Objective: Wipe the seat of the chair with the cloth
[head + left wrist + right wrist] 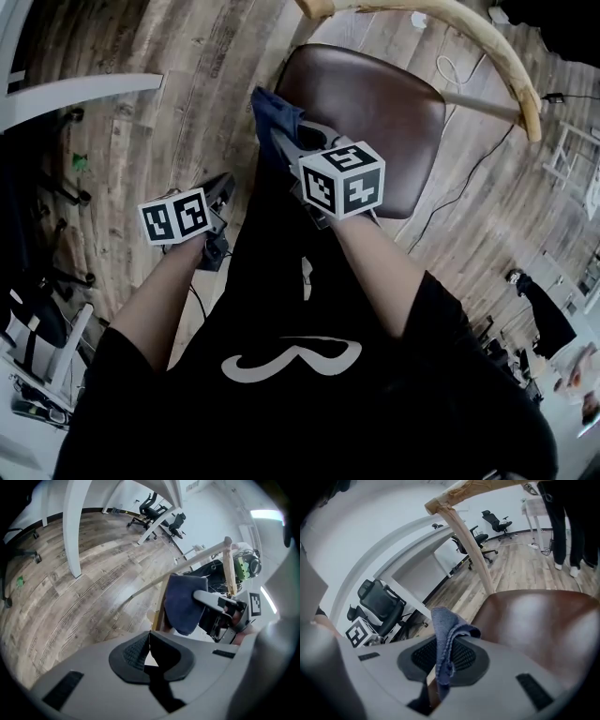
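A person seen from above holds a gripper in each hand beside a chair (427, 56). The right gripper (286, 145) has its jaws clamped on a blue cloth (272, 111). In the right gripper view, a fold of the cloth (446, 637) is pinched between the pads, standing up above them with a frayed end hanging below. That firm bite on a bunched fold probably keeps the cloth from slipping once it is dragged. The brown seat (539, 620) lies just ahead and to the right of these jaws, its near edge close under the cloth. Whether cloth and seat touch cannot be told. The wooden back rail (464, 531) rises beyond the jaws.

The left gripper (225, 186) hangs over the floor (169, 112), back from the right one and off the seat. Its jaws are pressed together on nothing, as the left gripper view (149, 656) shows. It seems parked out of the wiping path. From there, the cloth (185, 602) appears ahead and to the right.

Wiping looks about to begin. The next move is likely lowering the cloth flat onto the seat and sweeping across.
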`<state>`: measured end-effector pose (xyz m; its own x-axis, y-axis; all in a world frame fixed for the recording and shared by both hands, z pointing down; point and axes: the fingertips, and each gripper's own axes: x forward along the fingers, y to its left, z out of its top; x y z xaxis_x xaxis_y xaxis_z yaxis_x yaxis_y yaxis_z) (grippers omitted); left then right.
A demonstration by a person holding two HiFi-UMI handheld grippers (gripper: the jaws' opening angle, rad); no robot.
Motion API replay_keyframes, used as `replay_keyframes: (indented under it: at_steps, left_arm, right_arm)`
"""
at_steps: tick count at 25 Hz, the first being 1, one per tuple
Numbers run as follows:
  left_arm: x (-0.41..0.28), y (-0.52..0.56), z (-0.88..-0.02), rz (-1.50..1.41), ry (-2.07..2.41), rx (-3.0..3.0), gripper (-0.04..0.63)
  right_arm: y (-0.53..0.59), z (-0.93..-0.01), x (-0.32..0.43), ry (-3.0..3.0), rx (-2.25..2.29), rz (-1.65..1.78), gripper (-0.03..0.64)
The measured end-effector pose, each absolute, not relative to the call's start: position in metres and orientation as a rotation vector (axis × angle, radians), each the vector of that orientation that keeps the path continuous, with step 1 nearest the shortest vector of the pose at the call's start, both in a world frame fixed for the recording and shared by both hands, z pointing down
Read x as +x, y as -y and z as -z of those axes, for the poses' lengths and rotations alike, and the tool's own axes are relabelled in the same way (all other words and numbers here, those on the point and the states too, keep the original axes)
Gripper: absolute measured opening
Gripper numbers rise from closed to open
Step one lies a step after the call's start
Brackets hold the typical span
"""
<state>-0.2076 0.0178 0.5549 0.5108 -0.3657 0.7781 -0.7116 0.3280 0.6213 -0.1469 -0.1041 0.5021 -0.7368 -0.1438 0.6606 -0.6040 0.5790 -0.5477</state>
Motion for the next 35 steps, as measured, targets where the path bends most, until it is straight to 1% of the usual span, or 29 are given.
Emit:
replay_keyframes:
  at_steps: [8, 22, 35]
  left_arm:
    - [-0.206, -0.016, -0.557, -0.29, 1.083, 1.266, 0.014]
    - [-0.202, -0.012, -0.557, -0.341, 1.039, 1.288, 0.014]
    - [-0.189, -0.002, -0.559, -0.416, 0.981, 1.33, 0.014]
  right_arm:
    - [0.112, -0.534, -0.136, 2.173, 0.593, -0.938, 0.054]
    - [0.113, -0.546, -0.121, 2.14, 0.641, -0.809, 0.054]
    - [0.112, -0.552, -0.065, 2.076, 0.767, -0.816, 0.054]
